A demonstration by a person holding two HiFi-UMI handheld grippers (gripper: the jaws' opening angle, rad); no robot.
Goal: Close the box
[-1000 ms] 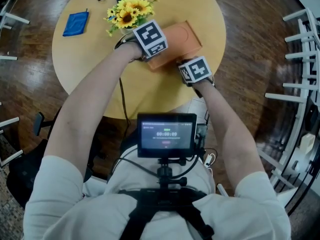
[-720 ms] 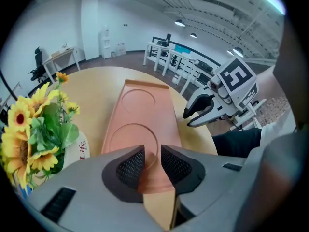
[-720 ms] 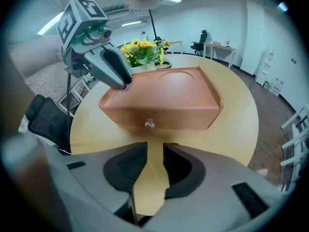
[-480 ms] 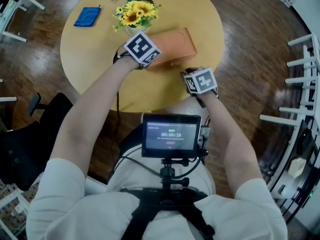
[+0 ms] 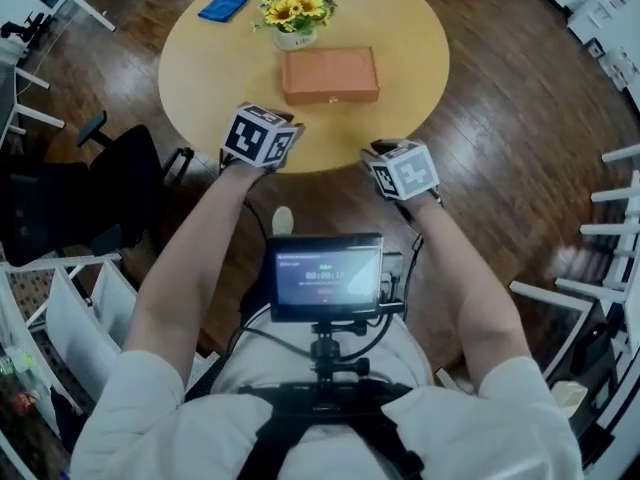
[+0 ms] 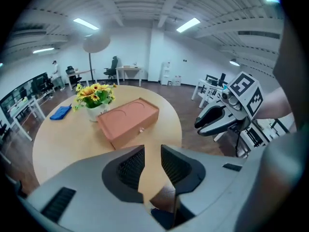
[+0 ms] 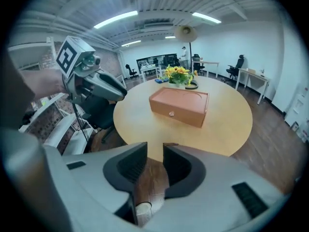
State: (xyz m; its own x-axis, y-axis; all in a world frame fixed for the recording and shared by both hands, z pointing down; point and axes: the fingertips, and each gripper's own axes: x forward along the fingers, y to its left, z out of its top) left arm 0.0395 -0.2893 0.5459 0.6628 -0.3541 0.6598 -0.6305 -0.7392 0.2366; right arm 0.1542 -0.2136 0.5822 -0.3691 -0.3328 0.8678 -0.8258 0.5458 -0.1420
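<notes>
Jaws of left gripper [image 6: 152,153] closed together, empty. Jaws of right gripper [image 7: 154,151] a narrow slit apart, just eased open, nothing between them. Both held by near edge of round wooden table [image 5: 400,28], well apart from box [image 5: 329,75]. Terracotta-coloured box lying closed at table's middle, small knob on near side. Pot of sunflowers [image 5: 293,13] just beyond its far left corner; blue cloth [image 5: 223,6] further left.
</notes>
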